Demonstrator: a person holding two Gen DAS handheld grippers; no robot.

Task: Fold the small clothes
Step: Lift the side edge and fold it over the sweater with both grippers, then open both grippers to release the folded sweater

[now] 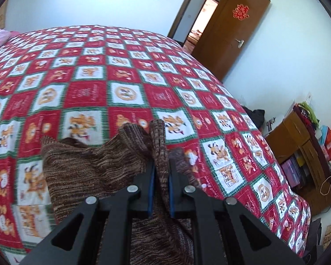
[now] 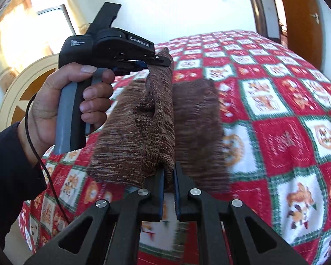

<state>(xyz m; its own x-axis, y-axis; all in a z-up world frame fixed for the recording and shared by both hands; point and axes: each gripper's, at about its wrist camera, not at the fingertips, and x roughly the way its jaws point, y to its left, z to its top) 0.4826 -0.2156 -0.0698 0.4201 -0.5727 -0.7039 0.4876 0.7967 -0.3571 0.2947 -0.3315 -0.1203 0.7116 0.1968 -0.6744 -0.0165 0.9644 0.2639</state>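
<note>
each gripper (image 1: pixel 161 172) is matte black, with 2 flat fingers lined in blue pads (image 1: pixel 150 190) and 4 round silver rivets on cut-out linkage arms. the left gripper (image 2: pixel 163 63) has a black housing with small white lettering, a grey handle and a thin black cable. the person's sleeve (image 2: pixel 8 170) is dark navy.
</note>
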